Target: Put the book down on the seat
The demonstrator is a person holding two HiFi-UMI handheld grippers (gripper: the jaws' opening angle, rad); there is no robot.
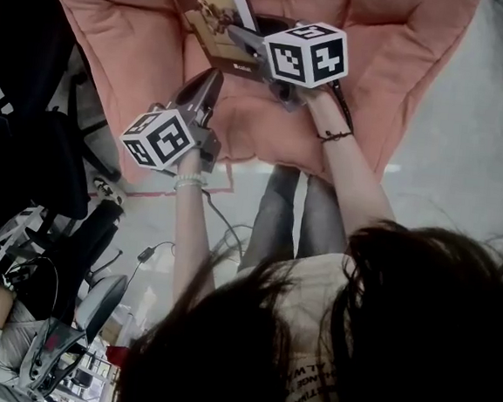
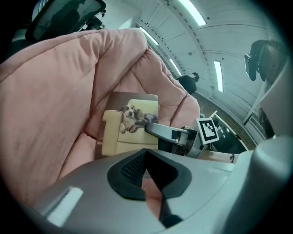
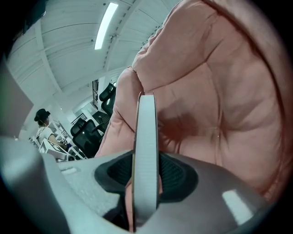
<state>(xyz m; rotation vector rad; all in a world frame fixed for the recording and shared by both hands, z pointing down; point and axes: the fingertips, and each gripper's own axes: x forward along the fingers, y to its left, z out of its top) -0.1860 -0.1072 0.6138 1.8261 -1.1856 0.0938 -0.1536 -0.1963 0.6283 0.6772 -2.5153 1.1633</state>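
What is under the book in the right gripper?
The pink seat cushion lies below the book, which the right gripper holds. The book covers the spot beneath, so contact cannot be seen.

Black office chair (image 1: 31, 124) at left, over grey floor (image 1: 466, 153). Cable (image 1: 162, 246) trailing nearby. Ceiling light strip (image 3: 105, 25) overhead; person in dark cap (image 3: 43, 128) far off.
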